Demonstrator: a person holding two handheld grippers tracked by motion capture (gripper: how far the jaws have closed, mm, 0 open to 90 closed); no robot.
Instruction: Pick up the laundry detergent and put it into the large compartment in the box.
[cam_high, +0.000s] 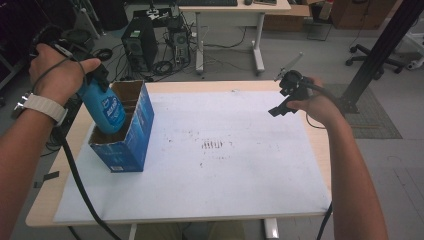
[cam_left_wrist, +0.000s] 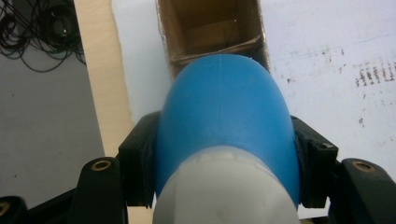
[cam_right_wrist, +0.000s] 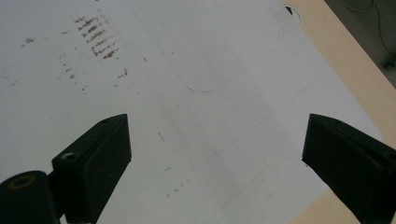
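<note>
My left gripper (cam_high: 96, 80) is shut on a blue plastic bottle (cam_high: 108, 111), which hangs neck-up and tilted with its lower end inside an open-topped blue cardboard box (cam_high: 131, 146) at the table's left. In the left gripper view the bottle (cam_left_wrist: 226, 116) bulges between the black pads (cam_left_wrist: 140, 158), its pale neck nearest the camera, and the brown inside of the box (cam_left_wrist: 210, 32) lies just beyond. My right gripper (cam_high: 282, 98) hovers open over the far right of the white mat. Its jaws (cam_right_wrist: 217, 144) stand wide apart with nothing between them.
A white mat (cam_high: 215, 165) with brown smudges (cam_high: 213, 145) covers most of the wooden table (cam_high: 45, 200). Beyond the far edge are a computer tower (cam_high: 138, 47), cables, a white desk (cam_high: 230, 15) and an office chair base (cam_high: 375, 57). A black post (cam_high: 380, 50) rises at right.
</note>
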